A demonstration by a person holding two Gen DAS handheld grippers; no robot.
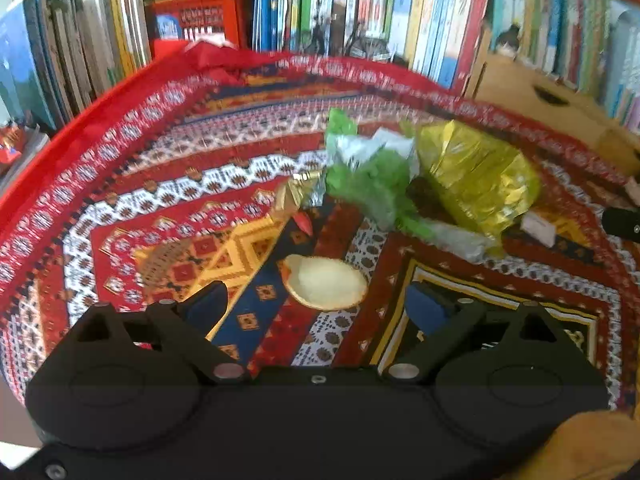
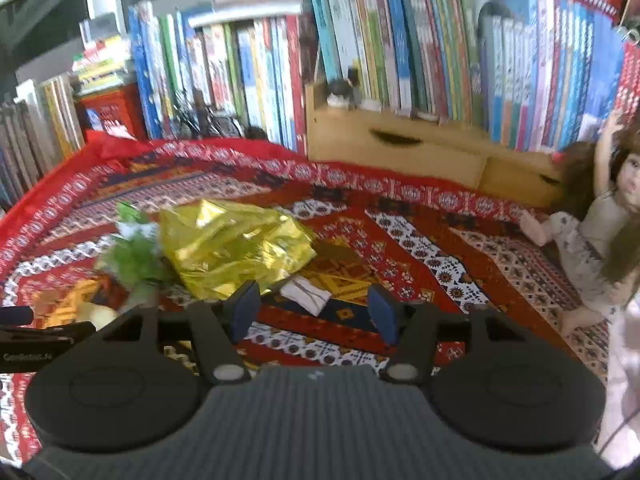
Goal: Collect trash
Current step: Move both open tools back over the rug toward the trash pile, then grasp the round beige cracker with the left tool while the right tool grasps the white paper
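Just ahead of right tongs [image 2: 314, 314]: paper scrap [image 2: 306, 299].

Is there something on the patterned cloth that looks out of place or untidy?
Yes. Crumpled gold foil, green wrappers, a pale fruit peel and a small white packet lie scattered on the patterned cloth: litter.

left gripper [image 1: 316, 300] jaws wide apart, nothing btwn, above patterned red cloth [image 1: 120, 184]. pale peel piece [image 1: 324, 282] just ahead btwn fingertips. beyond: green wrapper [image 1: 368, 176] touching gold foil bag [image 1: 476, 176], small white packet [image 1: 538, 229] at right. books [image 1: 360, 4] behind.
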